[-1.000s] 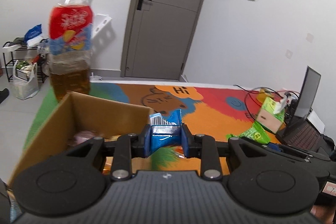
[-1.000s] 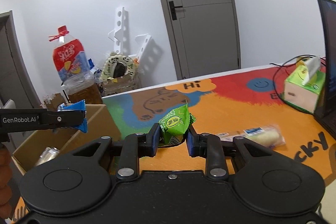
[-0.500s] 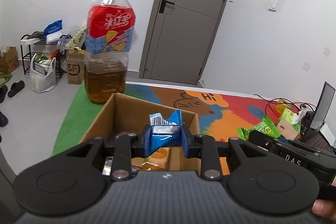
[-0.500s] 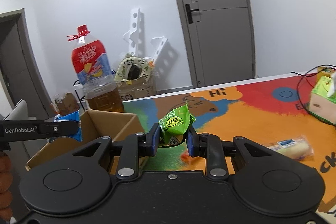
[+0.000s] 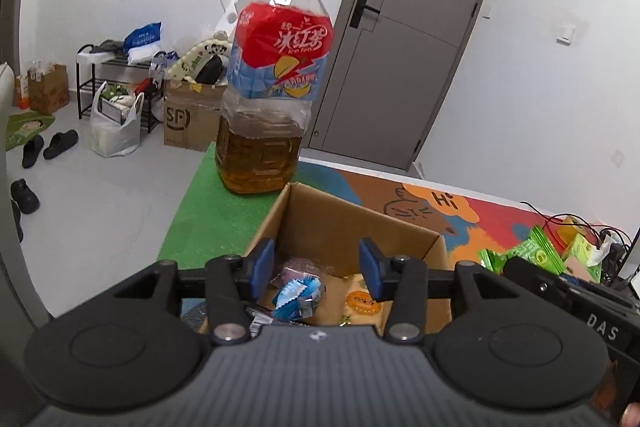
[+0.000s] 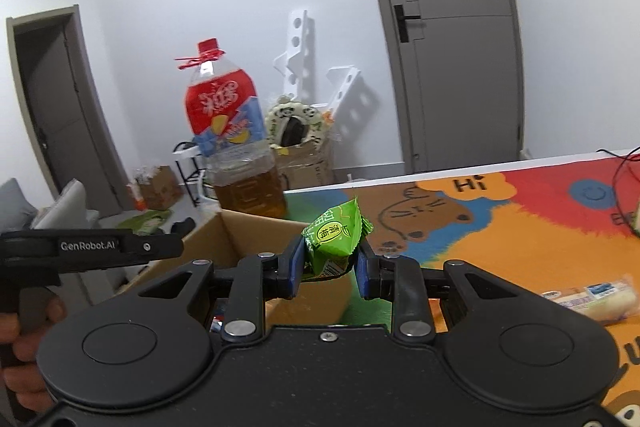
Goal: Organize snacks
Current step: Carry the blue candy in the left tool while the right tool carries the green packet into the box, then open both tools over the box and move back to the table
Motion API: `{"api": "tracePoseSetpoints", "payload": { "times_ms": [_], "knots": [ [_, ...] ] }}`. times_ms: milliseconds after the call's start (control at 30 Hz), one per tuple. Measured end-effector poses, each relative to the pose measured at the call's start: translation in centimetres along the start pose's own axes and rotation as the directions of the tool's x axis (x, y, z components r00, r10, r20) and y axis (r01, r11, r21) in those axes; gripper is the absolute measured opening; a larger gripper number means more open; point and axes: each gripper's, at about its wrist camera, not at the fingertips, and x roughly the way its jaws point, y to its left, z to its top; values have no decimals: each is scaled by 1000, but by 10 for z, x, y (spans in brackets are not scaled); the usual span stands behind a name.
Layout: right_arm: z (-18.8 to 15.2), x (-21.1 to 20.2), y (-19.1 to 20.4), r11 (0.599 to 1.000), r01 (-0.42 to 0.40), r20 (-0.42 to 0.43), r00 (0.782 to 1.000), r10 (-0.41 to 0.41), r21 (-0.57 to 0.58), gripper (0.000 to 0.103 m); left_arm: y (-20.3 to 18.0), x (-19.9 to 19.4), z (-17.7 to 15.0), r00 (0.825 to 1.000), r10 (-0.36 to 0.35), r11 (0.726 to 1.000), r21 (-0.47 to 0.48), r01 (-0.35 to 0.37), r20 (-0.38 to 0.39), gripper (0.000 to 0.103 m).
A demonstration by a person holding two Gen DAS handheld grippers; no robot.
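Over the cardboard box (image 5: 344, 227), our left hand-held gripper (image 5: 316, 269) has just been opening; its blue packet (image 5: 298, 297) lies inside. Our right hand-held gripper (image 6: 329, 267) pinches a green packet (image 6: 336, 243) short of the box; released early, it could land on the table (image 6: 520, 227).

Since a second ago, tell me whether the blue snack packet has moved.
Yes. The blue snack packet has dropped from the left gripper, whose jaws just opened, down into the cardboard box.

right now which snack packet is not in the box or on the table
The green snack packet, clamped in the right gripper above the cardboard box edge. The blue packet lies inside; the white one on the table.
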Motion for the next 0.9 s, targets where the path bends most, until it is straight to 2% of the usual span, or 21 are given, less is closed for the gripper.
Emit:
{"api": "tracePoseSetpoints", "payload": {
  "times_ms": [233, 600, 700, 800, 900],
  "knots": [
    [2, 4, 17, 999, -37, -15, 999, 36, -26, 27, 11, -11, 0, 1000, 14, 1000, -20, -14, 0, 50],
    [0, 0, 42, 988, -137, -67, 989, 132, -73, 31, 20, -24, -3, 999, 38, 998, -41, -39, -3, 64],
    [1, -6, 43, 988, -130, -61, 990, 125, -86, 37, 21, -27, -3, 999, 44, 998, -47, -44, 5, 72],
    [2, -12, 38, 990, -116, -43, 993, 113, -78, 42, 19, -28, -4, 999, 44, 998, -44, -43, 6, 74],
    [2, -14, 30, 994, -88, -44, 995, 85, -62, 42, 15, -29, -5, 999, 32, 999, -37, -32, 3, 75]
  ]
}}
